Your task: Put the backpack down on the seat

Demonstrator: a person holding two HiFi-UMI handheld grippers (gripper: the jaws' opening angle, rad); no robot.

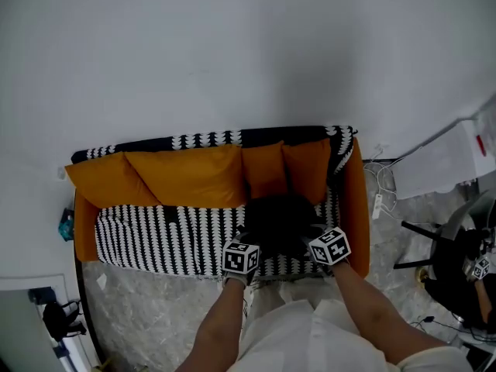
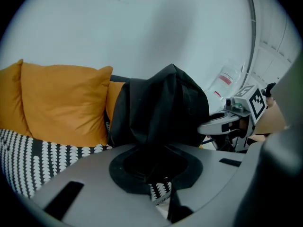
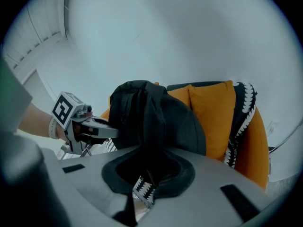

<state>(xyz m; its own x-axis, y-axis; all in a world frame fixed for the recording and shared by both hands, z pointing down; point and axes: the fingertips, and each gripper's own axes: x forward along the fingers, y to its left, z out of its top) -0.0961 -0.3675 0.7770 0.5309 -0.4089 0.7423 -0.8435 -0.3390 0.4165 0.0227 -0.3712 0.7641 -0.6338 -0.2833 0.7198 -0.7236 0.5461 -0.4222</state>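
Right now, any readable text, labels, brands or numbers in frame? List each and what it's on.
No text can be read in any view.
Red label on the white box by the wall: too blurred to read.
Marker cubes: black-and-white square patterns only, no letters or digits.
Backpack: no logo or print visible.
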